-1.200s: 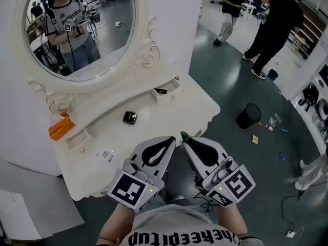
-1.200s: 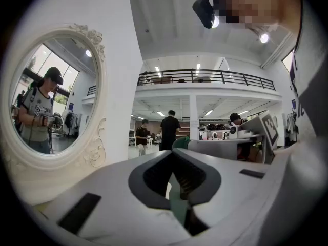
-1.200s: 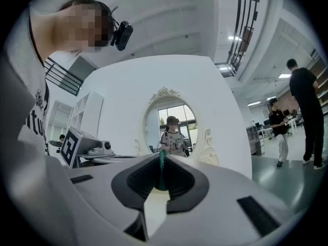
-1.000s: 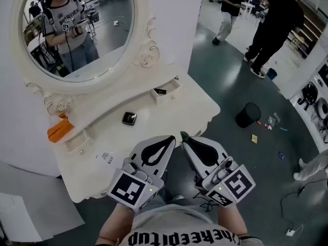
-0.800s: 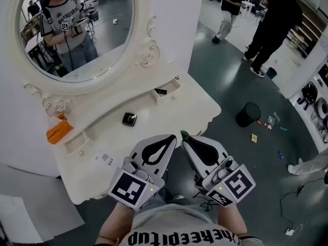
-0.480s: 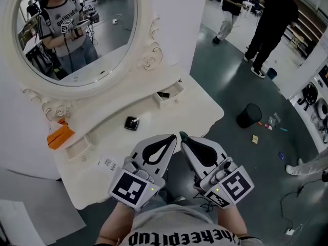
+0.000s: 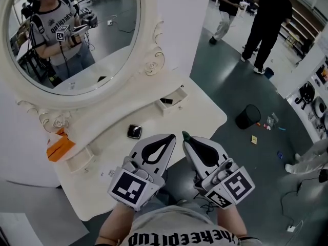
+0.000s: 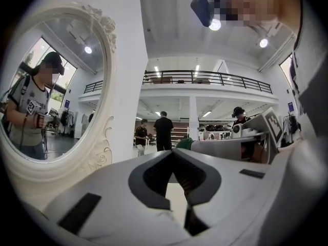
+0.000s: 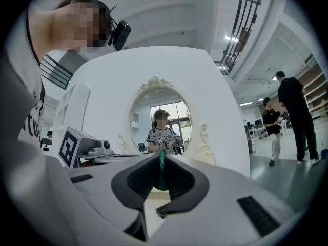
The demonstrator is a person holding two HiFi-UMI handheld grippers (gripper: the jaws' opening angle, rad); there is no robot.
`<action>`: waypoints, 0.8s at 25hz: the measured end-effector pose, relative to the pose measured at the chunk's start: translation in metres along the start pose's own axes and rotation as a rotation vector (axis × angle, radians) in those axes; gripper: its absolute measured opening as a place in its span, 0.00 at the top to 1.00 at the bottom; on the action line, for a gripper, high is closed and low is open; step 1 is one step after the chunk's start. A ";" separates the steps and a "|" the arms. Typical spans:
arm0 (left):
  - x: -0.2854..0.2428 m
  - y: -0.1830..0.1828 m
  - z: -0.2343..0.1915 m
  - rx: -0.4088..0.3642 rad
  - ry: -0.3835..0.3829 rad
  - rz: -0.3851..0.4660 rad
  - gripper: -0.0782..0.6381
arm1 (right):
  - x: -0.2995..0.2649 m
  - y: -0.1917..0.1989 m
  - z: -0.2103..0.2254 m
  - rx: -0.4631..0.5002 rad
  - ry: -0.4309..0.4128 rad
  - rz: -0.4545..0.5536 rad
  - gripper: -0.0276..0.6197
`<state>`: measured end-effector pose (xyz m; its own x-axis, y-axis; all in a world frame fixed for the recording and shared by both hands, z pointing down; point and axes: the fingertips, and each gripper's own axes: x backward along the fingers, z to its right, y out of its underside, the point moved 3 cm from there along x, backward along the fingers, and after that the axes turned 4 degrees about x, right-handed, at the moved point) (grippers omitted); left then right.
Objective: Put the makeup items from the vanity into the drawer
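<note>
A black compact (image 7: 134,131) lies on the white vanity top (image 7: 197,118) below the oval mirror (image 7: 77,35). To its right a small drawer (image 7: 177,94) stands pulled out with a dark item (image 7: 166,101) inside. Both grippers hover side by side over the vanity's front edge, pointing level at the mirror. My right gripper (image 7: 185,136) is shut on a thin green item (image 9: 161,173), whose tip pokes out past the jaws. My left gripper (image 7: 172,137) has its jaws together with nothing between them (image 8: 172,152).
An orange object (image 7: 60,146) sits at the vanity's left end, beside a second small drawer (image 7: 82,160). A printed card (image 7: 110,172) lies near the front edge. To the right are open floor, a black bin (image 7: 248,116) and people walking (image 7: 266,19).
Both grippers have drifted closer to the vanity; the compact and the open drawer now sit nearer their tips. The right jaws still hold the green item.
</note>
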<state>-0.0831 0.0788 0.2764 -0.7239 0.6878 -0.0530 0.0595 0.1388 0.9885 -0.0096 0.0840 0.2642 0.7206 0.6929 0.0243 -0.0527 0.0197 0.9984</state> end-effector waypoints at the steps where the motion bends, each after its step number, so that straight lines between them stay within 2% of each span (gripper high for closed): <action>1: -0.001 0.000 -0.003 0.003 0.005 -0.002 0.86 | -0.003 0.000 0.000 -0.001 0.003 -0.001 0.88; 11: -0.017 0.007 -0.017 0.027 0.030 -0.019 0.86 | -0.015 0.005 0.010 -0.007 0.014 -0.011 0.88; 20: -0.055 0.001 -0.016 0.026 -0.054 -0.010 0.86 | -0.019 -0.003 0.054 0.012 -0.063 -0.018 0.88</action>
<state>-0.0543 0.0298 0.2824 -0.6868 0.7233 -0.0715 0.0703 0.1640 0.9840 0.0142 0.0320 0.2637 0.7637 0.6455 0.0089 -0.0311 0.0230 0.9993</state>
